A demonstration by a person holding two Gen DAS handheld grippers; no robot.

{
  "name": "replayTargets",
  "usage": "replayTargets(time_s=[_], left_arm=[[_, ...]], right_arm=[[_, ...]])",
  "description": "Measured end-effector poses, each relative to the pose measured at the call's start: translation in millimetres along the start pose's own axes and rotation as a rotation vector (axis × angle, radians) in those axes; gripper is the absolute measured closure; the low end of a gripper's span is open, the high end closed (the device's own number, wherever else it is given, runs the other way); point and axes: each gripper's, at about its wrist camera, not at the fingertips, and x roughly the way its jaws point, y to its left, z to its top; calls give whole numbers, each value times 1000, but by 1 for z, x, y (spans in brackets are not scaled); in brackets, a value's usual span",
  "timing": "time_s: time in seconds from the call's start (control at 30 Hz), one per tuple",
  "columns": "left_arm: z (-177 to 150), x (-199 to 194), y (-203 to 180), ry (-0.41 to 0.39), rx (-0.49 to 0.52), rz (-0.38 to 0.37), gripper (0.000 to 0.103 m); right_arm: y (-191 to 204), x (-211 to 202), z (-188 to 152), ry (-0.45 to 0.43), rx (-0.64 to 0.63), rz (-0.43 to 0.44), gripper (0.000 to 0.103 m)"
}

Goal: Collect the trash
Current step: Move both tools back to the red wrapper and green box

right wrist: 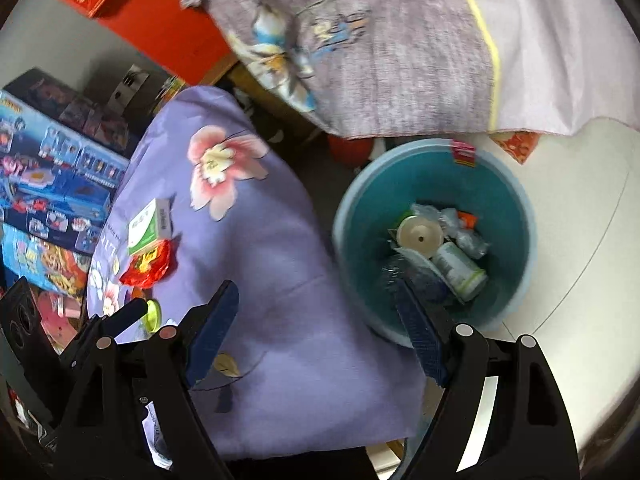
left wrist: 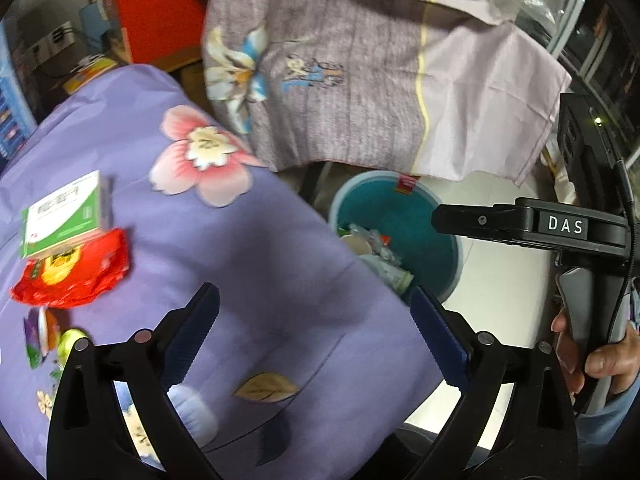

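Between the blue-padded fingers of the right gripper (right wrist: 316,332) nothing is held; they stand released, one finger over the purple cloth (right wrist: 280,280), the other over the bin (right wrist: 516,208). The left gripper (left wrist: 316,332) is likewise released and empty. Remaining trash lies well to the left of both: a green-and-white box (left wrist: 64,216) resting on a red wrapper (left wrist: 72,276), with a yellow-green piece (left wrist: 72,340) nearer. The risk, as I judge it: a pinch could gather loose cloth with the flat wrapper, or knock the box off.
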Motion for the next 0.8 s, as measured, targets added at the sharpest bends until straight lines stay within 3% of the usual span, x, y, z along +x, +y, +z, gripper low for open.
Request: replayTargets(time_s=[0.4,0.8], left_arm=[[-31,-34,97,-42,-175,56,6],[-74,-61,229,-54,-388,169,6]], right_arm=[[101,46,-8,83,-170,-3,26],[210,113,-8,185,-406,-72,23]])
